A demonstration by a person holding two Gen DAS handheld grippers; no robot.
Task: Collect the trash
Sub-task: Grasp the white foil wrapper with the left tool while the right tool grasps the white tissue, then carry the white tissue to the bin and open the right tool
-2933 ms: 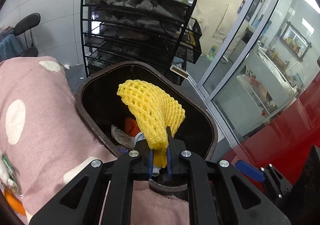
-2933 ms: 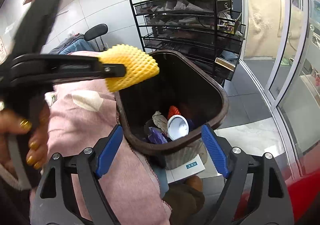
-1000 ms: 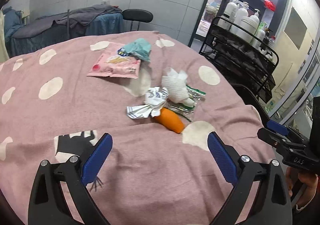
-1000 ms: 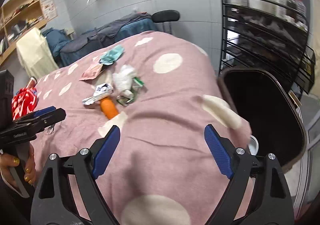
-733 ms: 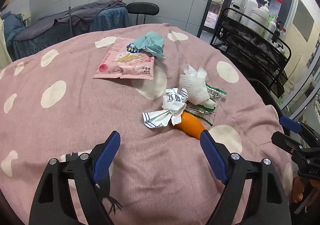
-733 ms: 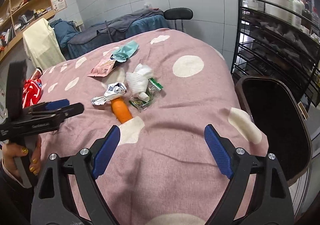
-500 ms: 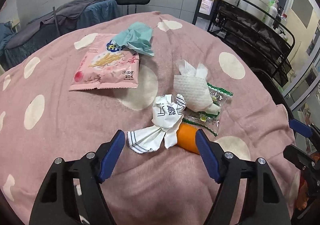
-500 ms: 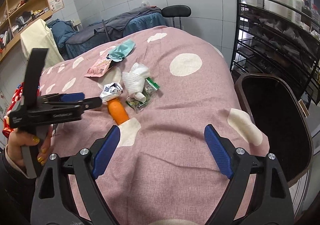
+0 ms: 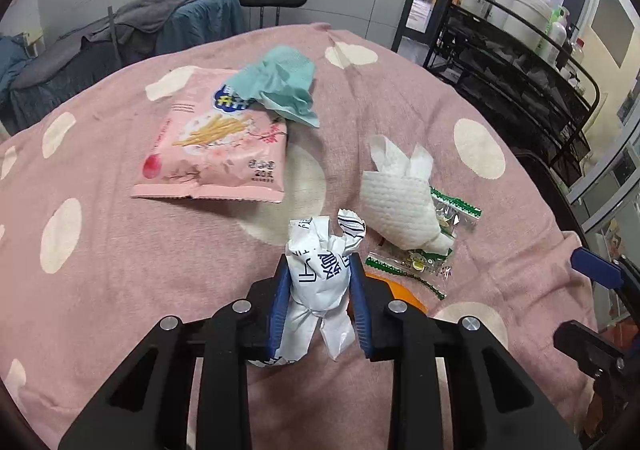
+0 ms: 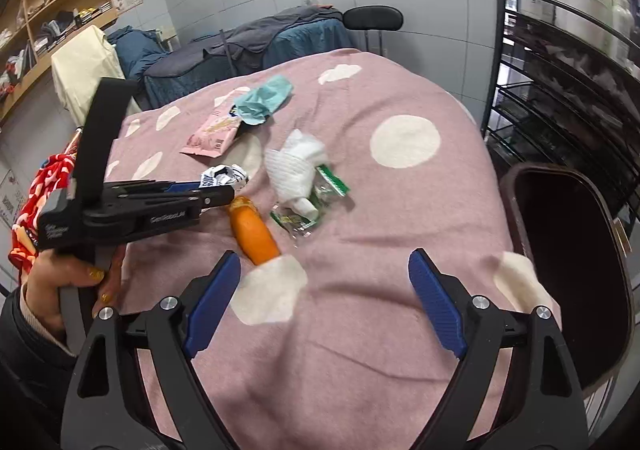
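My left gripper is shut on a crumpled white wrapper with blue print, which still rests on the pink dotted blanket. It also shows in the right wrist view, held by the left gripper. An orange carrot piece lies just right of it. A white tissue sits on a clear green-edged wrapper. A pink snack bag and a teal cloth lie farther back. My right gripper is open and empty above the blanket's near part.
A dark brown trash bin stands at the blanket's right edge. A black wire rack with bottles stands behind it. A blue-covered bed and a black stool stand at the back. A red patterned cloth lies at the left.
My left gripper has swung from the bin, where it held yellow foam netting, back over the blanket, dropped down and closed on the white wrapper. The right gripper stayed open.
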